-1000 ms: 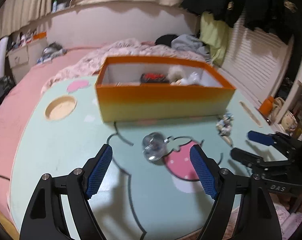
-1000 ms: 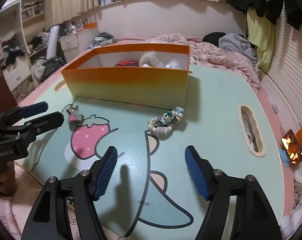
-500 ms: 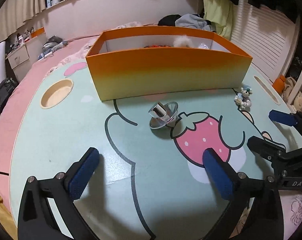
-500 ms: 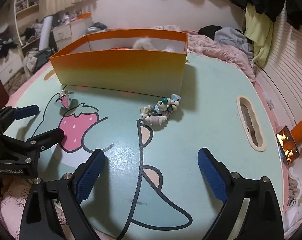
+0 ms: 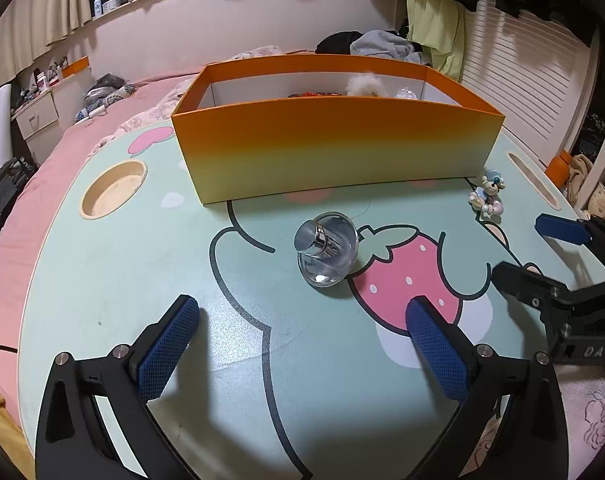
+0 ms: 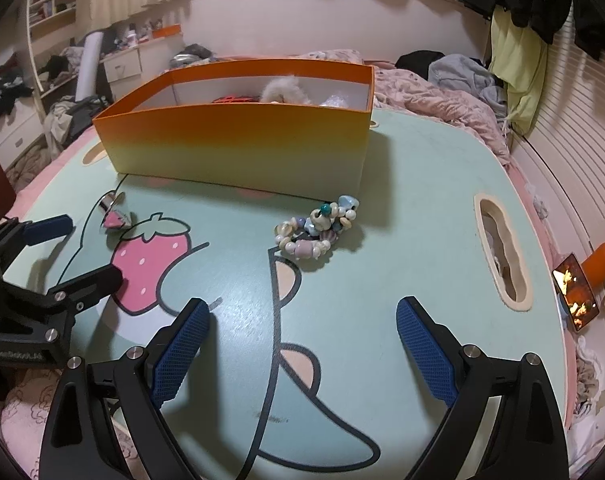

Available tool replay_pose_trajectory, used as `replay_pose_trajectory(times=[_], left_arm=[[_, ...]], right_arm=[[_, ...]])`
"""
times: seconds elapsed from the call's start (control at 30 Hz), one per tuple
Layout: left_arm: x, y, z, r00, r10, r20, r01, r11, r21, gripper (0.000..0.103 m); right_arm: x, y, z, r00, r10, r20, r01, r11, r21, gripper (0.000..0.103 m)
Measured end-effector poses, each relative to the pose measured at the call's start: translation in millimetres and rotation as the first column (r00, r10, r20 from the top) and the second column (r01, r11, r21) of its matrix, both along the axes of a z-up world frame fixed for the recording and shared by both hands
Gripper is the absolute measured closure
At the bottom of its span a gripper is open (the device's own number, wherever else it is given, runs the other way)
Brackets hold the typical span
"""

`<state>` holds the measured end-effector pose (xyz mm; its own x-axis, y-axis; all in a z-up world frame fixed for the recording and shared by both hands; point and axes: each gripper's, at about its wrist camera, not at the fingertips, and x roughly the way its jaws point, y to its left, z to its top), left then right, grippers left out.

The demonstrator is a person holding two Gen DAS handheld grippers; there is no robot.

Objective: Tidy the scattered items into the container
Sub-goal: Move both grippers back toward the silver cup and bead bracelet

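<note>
Left wrist view: bottle on its side just before box, between wide-apart, empty pads of left gripper. Best clamped across the round body, not the slick cap. Right gripper likewise wide, empty; beads ahead, near box. Box contents mostly hidden behind its wall.

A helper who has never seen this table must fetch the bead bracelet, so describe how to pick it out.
Find the orange box on the mint cartoon table. Just in front of the box's right-hand corner lies the bead bracelet, a small heap of pastel beads. Unlike the clear glass bottle beside the printed strawberry, it is colourful, lumpy and strung.
</note>
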<state>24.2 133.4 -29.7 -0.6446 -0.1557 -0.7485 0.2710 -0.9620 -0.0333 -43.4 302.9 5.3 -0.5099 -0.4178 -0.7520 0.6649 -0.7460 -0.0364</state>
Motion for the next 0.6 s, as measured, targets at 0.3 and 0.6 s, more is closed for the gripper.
replay_pose_trajectory(times=[0.3,0.6], left_arm=[[0,0,0,1.000,0.003,-0.006,-0.003,1.000,-0.004,0.000],[-1,4,0,1.000,-0.016,-0.012,0.016,1.000,-0.006,0.000]], right_arm=[[-17,-6,5,1.000,-0.009,-0.004,0.009,1.000,-0.001,0.018],[-27,-19,11,1.000,0.017,-0.016,-0.018,0.999,-0.028,0.071]])
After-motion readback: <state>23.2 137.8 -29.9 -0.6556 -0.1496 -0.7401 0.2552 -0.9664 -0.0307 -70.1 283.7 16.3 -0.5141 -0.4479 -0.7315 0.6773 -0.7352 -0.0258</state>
